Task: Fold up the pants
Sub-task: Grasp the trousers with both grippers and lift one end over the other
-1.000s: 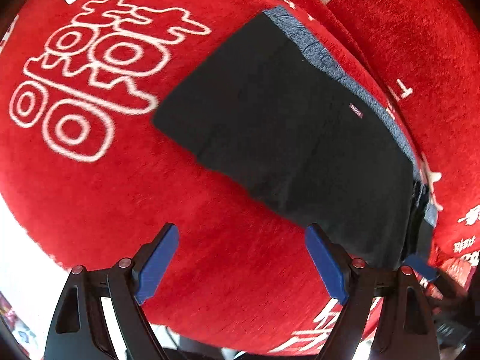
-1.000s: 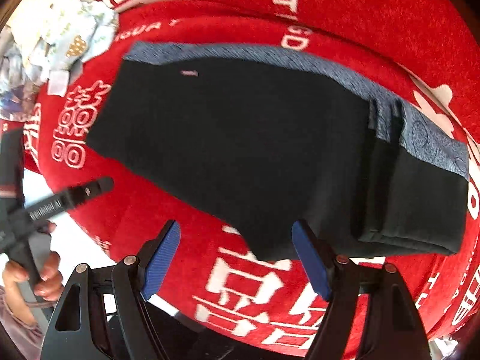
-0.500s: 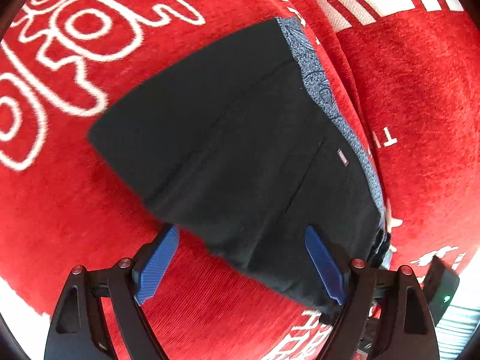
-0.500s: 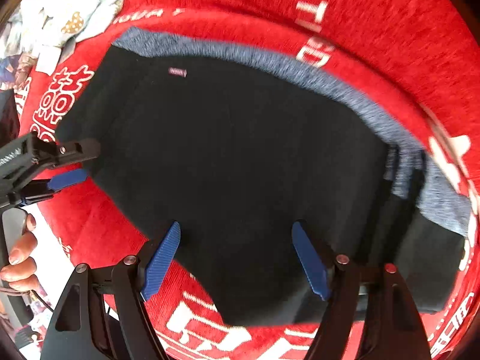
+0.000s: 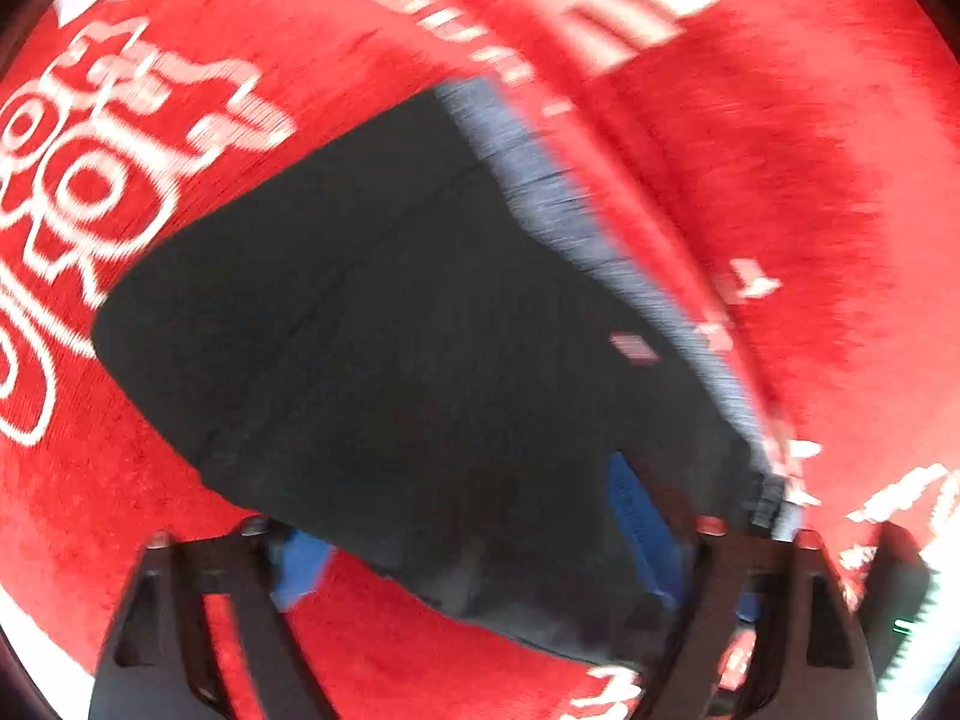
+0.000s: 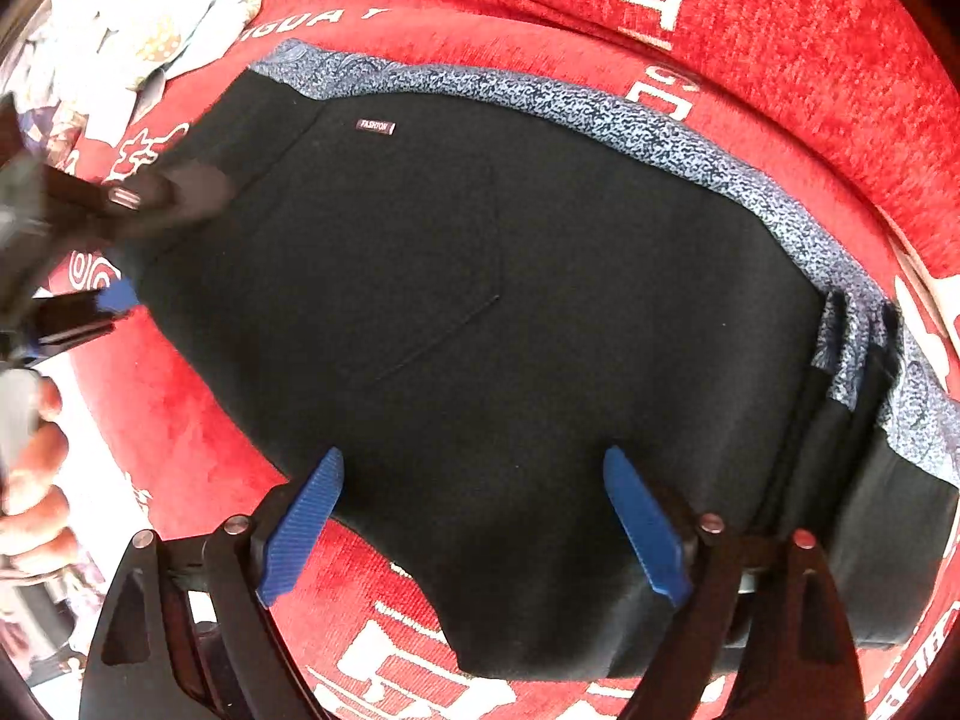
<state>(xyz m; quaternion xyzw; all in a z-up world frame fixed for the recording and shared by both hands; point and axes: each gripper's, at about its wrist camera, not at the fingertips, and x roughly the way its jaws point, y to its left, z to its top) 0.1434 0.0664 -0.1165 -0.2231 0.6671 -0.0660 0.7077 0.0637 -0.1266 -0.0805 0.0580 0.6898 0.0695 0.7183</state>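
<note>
While your left gripper (image 5: 474, 546) points steeply down over the near edge of the pants (image 5: 420, 360), its jaws are closing, with the black fabric lying between the blue pads (image 5: 636, 522); the blur keeps you from confirming that the pads press on the cloth. In the left wrist view the pants fill the centre, their grey patterned waistband (image 5: 600, 240) running from 12 o'clock toward 4 o'clock. They lie flat on the red cover (image 5: 780, 180) with white characters.

Your right gripper (image 6: 474, 522) also points almost straight down. Its jaws are opening and stand wide, the pads on either side of the near fabric edge at 6 o'clock, not pinching it. In the right wrist view the small label (image 6: 376, 126) sits near 11 o'clock, and folded layers (image 6: 852, 420) stack at 3 o'clock. Your left gripper (image 6: 114, 246) enters at 9 o'clock, at the pants' edge, with your fingers (image 6: 36, 462) wrapped round its handle at 8 o'clock. Pale clothes (image 6: 138, 30) lie at 11 o'clock.
</note>
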